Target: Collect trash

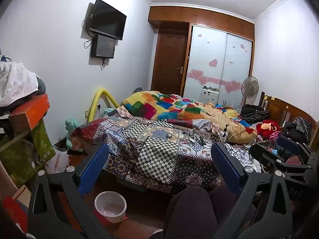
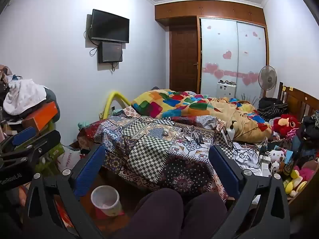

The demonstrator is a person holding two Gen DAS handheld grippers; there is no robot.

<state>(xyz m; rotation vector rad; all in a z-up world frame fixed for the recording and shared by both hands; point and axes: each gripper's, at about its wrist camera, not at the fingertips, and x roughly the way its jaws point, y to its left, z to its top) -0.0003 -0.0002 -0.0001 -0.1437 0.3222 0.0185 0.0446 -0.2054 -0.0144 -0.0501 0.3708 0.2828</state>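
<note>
Left wrist view: my left tongs [image 1: 159, 171] gape wide, holding nothing, above the white bin [image 1: 110, 206] on the floor by the bed [image 1: 159, 159]; a bag [image 1: 58, 162] reads "HotMaxx". Right wrist view: my right tongs [image 2: 157, 169] are spread wide and empty too; the left tool's body [image 2: 12, 176] reads "GenRobot.AI"

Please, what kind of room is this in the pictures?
Most likely a lived-in home bedroom: a bed under patterned covers and a colourful quilt, a sliding-door wardrobe with heart stickers, and a wall-mounted TV. A small waste bin stands on the floor.
</note>
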